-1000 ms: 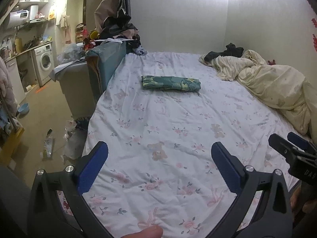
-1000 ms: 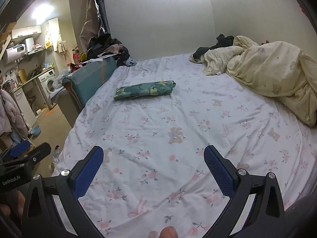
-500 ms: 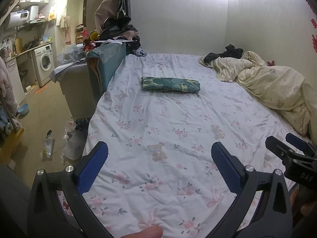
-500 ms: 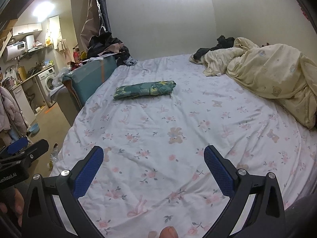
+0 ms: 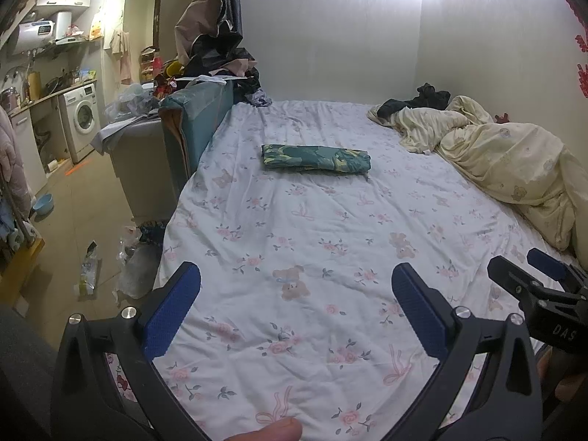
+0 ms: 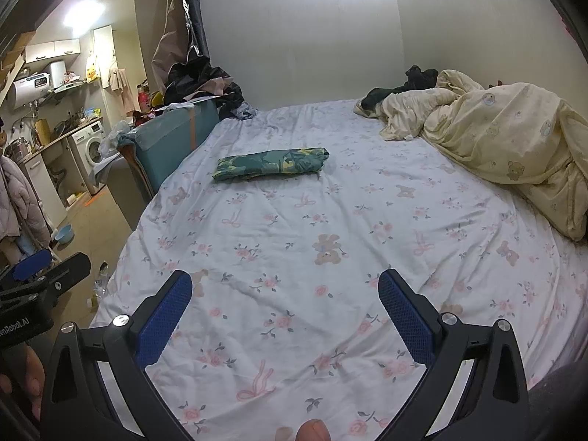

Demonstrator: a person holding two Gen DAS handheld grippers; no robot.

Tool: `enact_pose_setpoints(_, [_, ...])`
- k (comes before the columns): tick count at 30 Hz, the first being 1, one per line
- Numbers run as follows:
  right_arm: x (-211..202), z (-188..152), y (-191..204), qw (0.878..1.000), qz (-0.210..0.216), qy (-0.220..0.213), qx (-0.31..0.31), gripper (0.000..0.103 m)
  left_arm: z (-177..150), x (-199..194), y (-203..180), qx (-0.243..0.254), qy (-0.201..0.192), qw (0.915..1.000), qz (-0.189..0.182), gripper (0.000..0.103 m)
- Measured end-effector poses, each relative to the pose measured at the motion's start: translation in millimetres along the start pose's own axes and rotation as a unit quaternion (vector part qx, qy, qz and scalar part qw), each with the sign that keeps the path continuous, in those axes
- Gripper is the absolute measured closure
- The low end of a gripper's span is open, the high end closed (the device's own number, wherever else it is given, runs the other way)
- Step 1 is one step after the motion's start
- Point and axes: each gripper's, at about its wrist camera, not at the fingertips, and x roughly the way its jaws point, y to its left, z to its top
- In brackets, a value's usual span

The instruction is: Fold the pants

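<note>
The green patterned pants [image 5: 316, 158] lie as a compact folded bundle on the far half of the floral bedsheet [image 5: 312, 257], well apart from both tools; the folding appears complete, with nothing evidently left. The left gripper [image 5: 296, 286] and right gripper [image 6: 284, 288] hover over the near edge, jaws spread wide, holding nothing. A cream duvet [image 6: 507, 147] is heaped along the right side, clear of the pants. No obstruction noted.
</note>
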Motion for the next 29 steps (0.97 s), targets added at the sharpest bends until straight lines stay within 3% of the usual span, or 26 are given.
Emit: enact_pose_setpoints(29, [1.3, -3.1, 1.6, 1.000, 0.000, 0.003, 0.000, 0.000, -0.7, -2.1, -2.2, -0.007, -0.001, 1.0000, 0.003, 0.000])
